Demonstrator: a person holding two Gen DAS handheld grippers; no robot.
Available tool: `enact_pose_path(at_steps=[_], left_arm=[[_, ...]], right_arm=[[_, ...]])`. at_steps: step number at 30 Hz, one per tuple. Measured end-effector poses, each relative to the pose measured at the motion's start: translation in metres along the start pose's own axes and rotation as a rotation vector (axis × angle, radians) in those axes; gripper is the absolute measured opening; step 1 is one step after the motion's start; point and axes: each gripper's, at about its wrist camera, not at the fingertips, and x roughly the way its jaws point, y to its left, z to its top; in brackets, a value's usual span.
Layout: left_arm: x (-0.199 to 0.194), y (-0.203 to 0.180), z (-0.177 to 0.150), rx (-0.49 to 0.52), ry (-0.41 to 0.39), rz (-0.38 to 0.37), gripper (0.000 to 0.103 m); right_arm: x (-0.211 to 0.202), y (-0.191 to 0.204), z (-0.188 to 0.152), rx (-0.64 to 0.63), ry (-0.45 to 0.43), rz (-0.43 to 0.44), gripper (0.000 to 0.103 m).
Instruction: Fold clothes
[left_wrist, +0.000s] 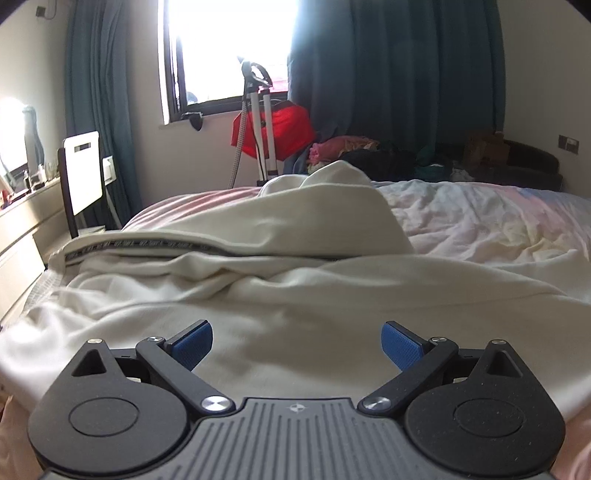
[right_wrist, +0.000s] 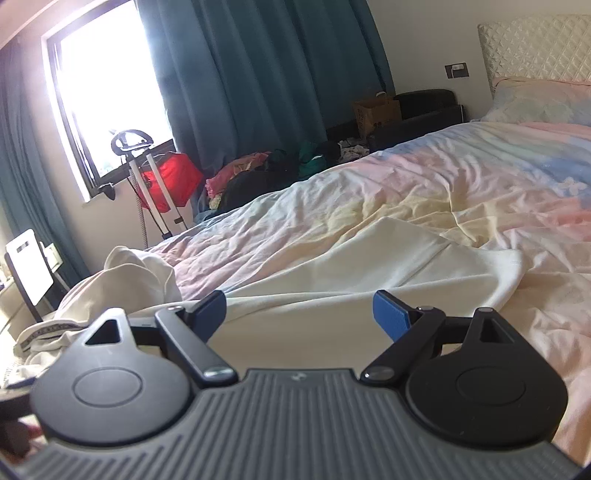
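A cream white garment (left_wrist: 258, 295) lies crumpled on the bed, with a patterned dark band along one folded edge (left_wrist: 140, 245). My left gripper (left_wrist: 295, 343) is open and empty, low over the garment's near part. In the right wrist view the same garment (right_wrist: 369, 258) spreads flat toward the right and bunches up at the left (right_wrist: 136, 273). My right gripper (right_wrist: 299, 314) is open and empty, just above the garment's near edge.
The bed has a pastel pink, blue and yellow cover (right_wrist: 443, 184) and a pillow (right_wrist: 543, 99) by the quilted headboard. Beyond the bed stand a garment steamer (left_wrist: 258, 122), a red bag (left_wrist: 284, 129), a pile of clothes (left_wrist: 351, 147) and dark curtains. A chair (left_wrist: 81, 173) stands at left.
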Motion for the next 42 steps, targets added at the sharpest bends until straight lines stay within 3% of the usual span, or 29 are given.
enact_pose_path(at_steps=[5,10,12,14,19,22,28,30,31,34,38,40,42], left_arm=[[0.046,-0.053,0.046,0.137,-0.087,-0.032,0.099],[0.105,-0.105,0.07,0.297,-0.06,0.031,0.099],[0.139,-0.117,0.071,0.354,0.018,0.112,0.099],[0.176,-0.118,0.069,0.381,0.16,0.213,0.103],[0.218,-0.104,0.077,0.268,0.279,0.207,0.103],[0.228,-0.104,0.078,0.293,0.289,0.211,0.103],[0.222,-0.087,0.089,0.21,0.281,0.149,0.075],[0.212,-0.075,0.096,0.162,0.277,0.118,0.056],[0.207,-0.068,0.1,0.137,0.273,0.097,0.053],[0.191,-0.035,0.114,0.053,0.252,-0.023,0.042],[0.168,0.039,0.131,-0.196,0.18,-0.173,0.037],[0.159,0.077,0.135,-0.292,0.133,-0.148,0.037],[0.154,0.106,0.131,-0.33,0.111,-0.069,0.037]], right_arm=[[0.012,0.0,-0.002,-0.011,0.015,-0.014,0.088],[0.027,-0.004,-0.004,0.005,0.029,-0.03,0.088],[0.033,-0.005,-0.006,0.006,0.041,-0.039,0.088],[0.038,-0.006,-0.007,0.011,0.05,-0.037,0.088],[0.051,-0.002,-0.011,-0.007,0.075,-0.035,0.088],[0.057,0.001,-0.014,-0.02,0.092,-0.031,0.088],[0.063,0.004,-0.019,-0.024,0.12,-0.035,0.088],[0.065,0.003,-0.02,-0.014,0.13,-0.04,0.088],[0.065,0.003,-0.02,-0.012,0.133,-0.042,0.088],[0.066,0.005,-0.021,-0.02,0.139,-0.043,0.088],[0.067,0.01,-0.024,-0.043,0.15,-0.038,0.088],[0.069,0.013,-0.025,-0.056,0.157,-0.036,0.088],[0.071,0.015,-0.026,-0.066,0.164,-0.039,0.088]])
